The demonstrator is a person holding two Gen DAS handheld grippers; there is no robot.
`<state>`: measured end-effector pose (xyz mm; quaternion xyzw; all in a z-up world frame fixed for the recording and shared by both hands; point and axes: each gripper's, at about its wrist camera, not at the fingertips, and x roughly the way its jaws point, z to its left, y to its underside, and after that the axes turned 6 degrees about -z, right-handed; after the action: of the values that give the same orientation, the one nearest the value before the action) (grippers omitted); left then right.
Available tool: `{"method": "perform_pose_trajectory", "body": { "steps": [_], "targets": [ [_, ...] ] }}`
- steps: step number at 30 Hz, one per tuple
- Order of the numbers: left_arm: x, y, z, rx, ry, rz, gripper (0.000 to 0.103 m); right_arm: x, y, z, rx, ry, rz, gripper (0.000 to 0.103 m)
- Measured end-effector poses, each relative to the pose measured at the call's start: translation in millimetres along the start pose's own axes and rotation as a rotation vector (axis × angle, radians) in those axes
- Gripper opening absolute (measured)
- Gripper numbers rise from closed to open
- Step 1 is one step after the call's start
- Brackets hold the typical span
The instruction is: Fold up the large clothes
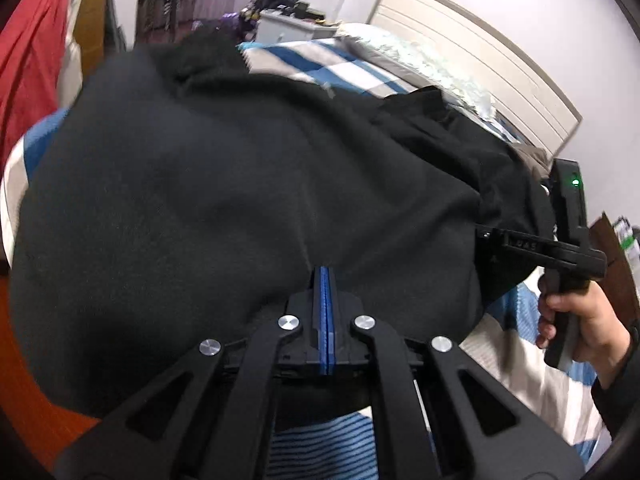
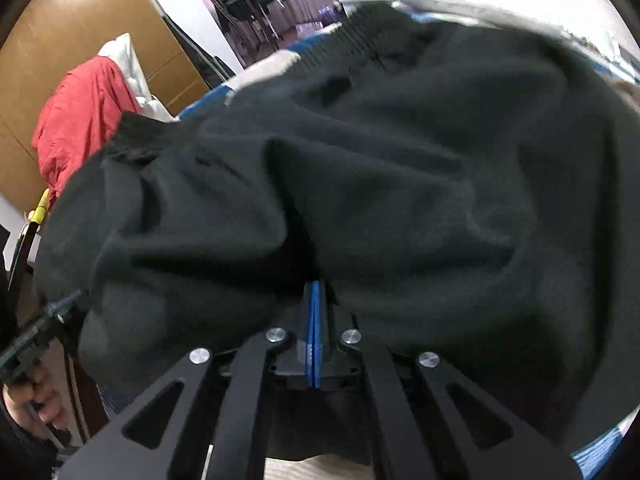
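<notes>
Your left gripper (image 1: 325,276): blue pads pressed together, pinching edge of black garment (image 1: 224,200). Your right gripper (image 2: 316,290): same story, pads clamped tight on dark cloth. Garment bunched and creased between your two claws, draped over blue-and-white striped bedding (image 1: 332,60). From left view, your right hand (image 1: 580,320) on handle at right, that claw's tip buried in fabric. Red cloth (image 2: 80,120) near wooden wardrobe (image 2: 80,20). Headboard (image 1: 480,52) behind bed.

A large black garment (image 1: 224,184) of soft, matte fabric, bunched in deep folds. It hangs lifted over a blue-and-white striped bed.
</notes>
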<state>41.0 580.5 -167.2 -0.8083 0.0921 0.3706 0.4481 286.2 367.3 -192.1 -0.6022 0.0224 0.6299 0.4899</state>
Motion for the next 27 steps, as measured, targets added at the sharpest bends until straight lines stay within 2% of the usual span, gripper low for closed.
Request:
{"method": "perform_pose_trajectory", "body": {
  "steps": [2,4,6,7,8,9,11,15,16,18,21,22,23,25,27],
  "targets": [
    [1,3,1,-0.012,-0.005,-0.015,0.004,-15,-5,3,-0.004,-0.022,0.001,0.000],
    [-2,6,0,-0.003,-0.011,-0.027,0.004,-50,-17,16,-0.053,-0.061,-0.086,0.001],
    [-4,8,-1,-0.001,-0.007,-0.034,0.004,-67,-33,32,-0.113,-0.067,-0.118,0.006],
    [-4,8,-1,0.000,-0.005,-0.037,0.004,-69,-45,41,-0.149,-0.053,-0.131,0.024],
    [-4,9,-2,0.003,-0.004,-0.041,0.004,-65,-55,45,-0.174,-0.029,-0.140,0.049],
    [-5,9,-2,0.004,-0.004,-0.042,0.004,-60,-65,48,-0.200,-0.001,-0.145,0.053],
    [-6,10,-1,0.007,0.000,-0.044,0.004,-38,-86,46,-0.233,0.070,-0.123,0.052],
    [-7,9,0,0.004,0.020,-0.045,0.004,11,-119,15,-0.252,0.280,-0.050,0.052],
    [-7,8,0,0.004,0.023,-0.046,0.004,21,-122,5,-0.243,0.297,-0.009,0.057],
    [-7,9,1,0.004,0.028,-0.050,0.004,43,-118,-8,-0.259,0.325,0.078,0.059],
    [-7,10,4,0.005,0.036,-0.059,0.004,61,-112,-17,-0.272,0.322,0.129,0.058],
    [-7,10,5,0.001,0.040,-0.063,0.004,65,-111,-19,-0.272,0.313,0.136,0.052],
    [-7,10,5,-0.001,0.042,-0.064,0.004,66,-111,-20,-0.270,0.313,0.129,0.035],
    [-8,10,7,-0.004,0.047,-0.067,0.004,60,-119,-33,-0.194,0.345,0.070,0.016],
    [-9,10,9,-0.022,0.056,-0.076,0.004,55,-123,-47,-0.079,0.341,0.037,0.013]
  ]
}}
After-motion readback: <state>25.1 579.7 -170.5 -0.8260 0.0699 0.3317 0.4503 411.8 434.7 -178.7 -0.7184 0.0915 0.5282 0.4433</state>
